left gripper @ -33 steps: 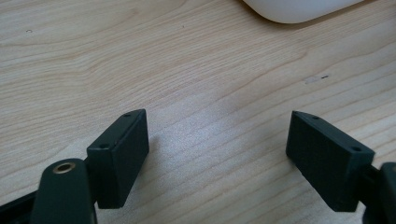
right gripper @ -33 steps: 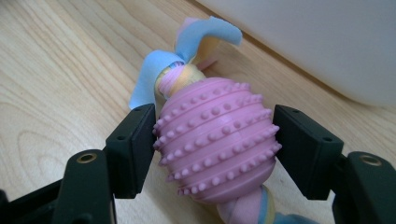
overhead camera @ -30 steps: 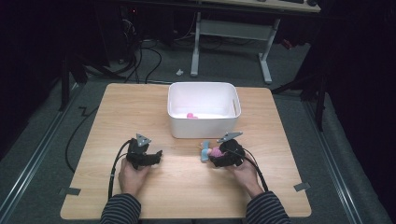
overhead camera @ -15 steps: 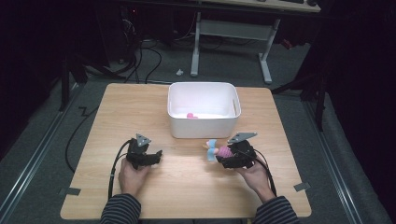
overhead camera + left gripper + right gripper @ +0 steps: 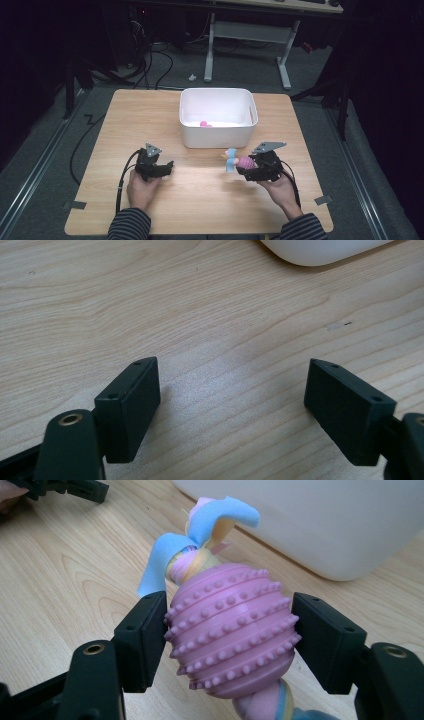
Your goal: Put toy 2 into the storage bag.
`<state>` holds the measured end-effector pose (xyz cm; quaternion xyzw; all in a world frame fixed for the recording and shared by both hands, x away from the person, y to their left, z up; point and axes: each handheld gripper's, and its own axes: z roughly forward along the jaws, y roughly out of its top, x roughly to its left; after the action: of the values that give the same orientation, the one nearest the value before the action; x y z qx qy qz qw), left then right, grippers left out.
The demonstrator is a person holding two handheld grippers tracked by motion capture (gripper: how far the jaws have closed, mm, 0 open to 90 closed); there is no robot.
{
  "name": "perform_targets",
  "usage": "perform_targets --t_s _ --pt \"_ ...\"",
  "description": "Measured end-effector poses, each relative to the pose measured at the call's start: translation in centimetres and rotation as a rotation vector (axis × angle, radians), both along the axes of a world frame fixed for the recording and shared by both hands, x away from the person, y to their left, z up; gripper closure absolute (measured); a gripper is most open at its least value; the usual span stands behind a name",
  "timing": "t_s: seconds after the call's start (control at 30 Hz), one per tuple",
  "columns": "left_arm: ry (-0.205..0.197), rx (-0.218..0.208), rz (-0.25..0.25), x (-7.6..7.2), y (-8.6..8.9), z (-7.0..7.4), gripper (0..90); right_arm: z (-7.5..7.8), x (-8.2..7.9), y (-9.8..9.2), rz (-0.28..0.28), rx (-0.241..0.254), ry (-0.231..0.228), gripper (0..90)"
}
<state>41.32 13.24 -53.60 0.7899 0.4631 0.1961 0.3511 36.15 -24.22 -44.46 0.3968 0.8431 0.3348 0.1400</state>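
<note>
A pink studded rubber ball threaded on braided pastel fleece strips (image 5: 225,605) is held a little above the table, its blue and yellow ends sticking out toward the bin. My right gripper (image 5: 229,642) is shut on this toy, both pads pressing its sides. From above, the toy (image 5: 235,161) juts left out of the right gripper (image 5: 246,166), just in front of the bin's right corner. My left gripper (image 5: 169,167) rests low over the table at the front left. Its jaws stand wide open over bare wood (image 5: 232,395) with nothing between them.
A white plastic bin (image 5: 218,134) stands at the middle back of the wooden table (image 5: 200,200), with a small pink thing (image 5: 204,123) on its floor. Its wall (image 5: 325,525) rises close behind the toy. Desk legs and cables lie beyond the table.
My right gripper has risen off the table and shifted to the right with the toy in it. The left gripper has stayed put.
</note>
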Motion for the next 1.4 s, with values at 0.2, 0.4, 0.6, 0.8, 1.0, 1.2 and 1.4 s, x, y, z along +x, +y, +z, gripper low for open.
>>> perform_targets --t_s 0.2,0.4,0.6,0.8,1.0,1.2,1.4 --pt "-0.001 0.003 0.001 0.0 0.0 0.0 22.4 1.2 -0.1 -0.3 0.005 0.009 -0.011 33.3" --pt "-0.001 0.005 0.001 0.0 0.0 0.0 22.2 2.6 -0.1 -0.2 0.025 0.013 -0.024 33.3" --pt "-0.001 0.005 0.001 0.0 0.0 0.0 22.3 4.4 0.1 -0.1 0.049 0.012 -0.044 33.3" --pt "-0.001 0.007 0.000 0.0 0.0 0.0 22.2 6.3 0.8 -0.1 0.064 0.037 -0.054 33.5" --pt "-0.001 0.006 0.000 0.0 0.0 0.0 22.2 7.9 1.4 0.0 0.071 0.031 -0.070 33.5" --pt "-0.002 0.004 0.002 0.0 0.0 0.0 22.3 9.1 2.3 0.3 0.074 0.030 -0.076 33.6" --pt "-0.003 0.003 0.003 0.0 0.0 0.0 22.3 10.2 3.2 0.9 0.090 0.031 -0.106 33.7"
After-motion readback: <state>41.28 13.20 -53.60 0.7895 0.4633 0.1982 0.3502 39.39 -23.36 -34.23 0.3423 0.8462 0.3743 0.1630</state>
